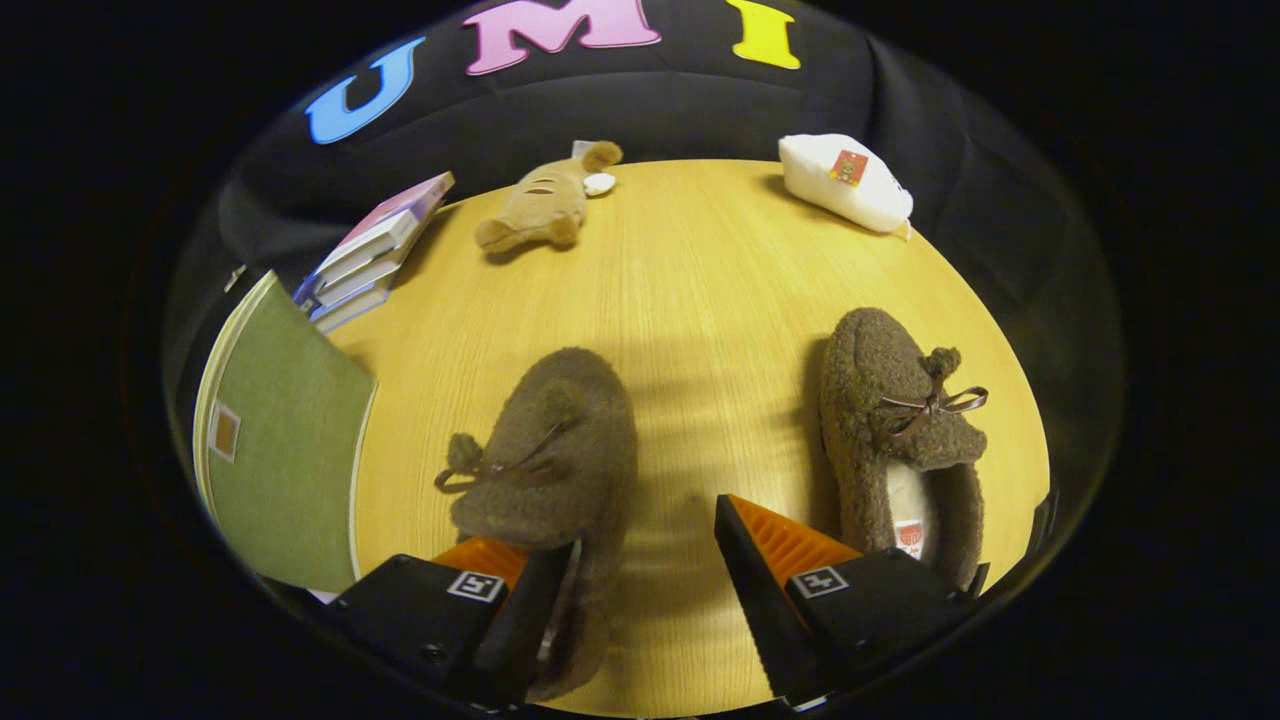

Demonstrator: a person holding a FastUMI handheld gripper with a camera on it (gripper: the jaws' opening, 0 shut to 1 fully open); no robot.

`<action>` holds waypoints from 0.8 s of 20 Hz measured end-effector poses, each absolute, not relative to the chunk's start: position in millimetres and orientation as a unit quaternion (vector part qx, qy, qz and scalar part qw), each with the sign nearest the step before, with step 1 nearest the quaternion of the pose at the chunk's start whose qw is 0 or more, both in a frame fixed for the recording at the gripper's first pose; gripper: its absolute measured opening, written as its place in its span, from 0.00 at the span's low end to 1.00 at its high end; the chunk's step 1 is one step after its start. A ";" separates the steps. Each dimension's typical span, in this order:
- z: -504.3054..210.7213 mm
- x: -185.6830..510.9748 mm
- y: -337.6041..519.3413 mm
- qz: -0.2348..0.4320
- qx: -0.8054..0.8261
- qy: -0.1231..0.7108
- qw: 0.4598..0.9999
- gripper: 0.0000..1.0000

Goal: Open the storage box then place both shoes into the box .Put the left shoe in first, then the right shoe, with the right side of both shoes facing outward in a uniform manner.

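Note:
Two brown fuzzy shoes with small bows lie on the wooden table, toes pointing away from me. The nearer shoe reaches back to my gripper, and its heel rim sits just inside the left finger, touching or almost touching it. The right finger stands apart from it over bare wood. The gripper is open with a wide gap. The other shoe lies beyond and to the right of the right finger, its pale lining showing. The green storage box stands left of the fingers, its flat top facing me.
A stack of books leans beyond the box. A tan plush toy and a white padded bag lie at the table's far edge. Bare wood stretches between the two shoes and beyond them.

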State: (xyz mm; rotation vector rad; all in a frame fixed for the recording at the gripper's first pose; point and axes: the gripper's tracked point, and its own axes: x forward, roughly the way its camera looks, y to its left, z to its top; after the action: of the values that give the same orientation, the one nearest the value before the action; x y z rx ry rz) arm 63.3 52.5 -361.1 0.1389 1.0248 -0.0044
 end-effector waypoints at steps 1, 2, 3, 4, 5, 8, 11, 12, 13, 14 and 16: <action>-365.0 60.7 61.0 0.007 0.087 0.501 0.861 0.83; -365.8 60.2 68.3 0.014 0.107 0.508 0.854 0.72; -364.7 60.3 70.1 0.014 0.113 0.509 0.853 0.61; -365.7 60.0 70.8 0.015 0.115 0.510 0.853 0.51; -365.6 59.7 74.3 0.020 0.117 0.510 0.852 0.40; -365.6 59.8 75.4 0.018 0.123 0.514 0.849 0.18; -363.2 58.6 74.5 0.020 0.129 0.516 0.847 0.08; -362.7 57.2 73.9 0.022 0.129 0.518 0.845 0.06; -358.8 55.6 72.6 0.020 0.133 0.518 0.845 0.06; -352.8 55.8 72.5 0.017 0.140 0.513 0.847 0.06; -336.2 56.1 71.5 0.010 0.158 0.504 0.849 0.06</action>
State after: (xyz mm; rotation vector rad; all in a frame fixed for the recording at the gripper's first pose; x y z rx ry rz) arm 56.1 71.5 -336.2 0.3328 1.0620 0.0216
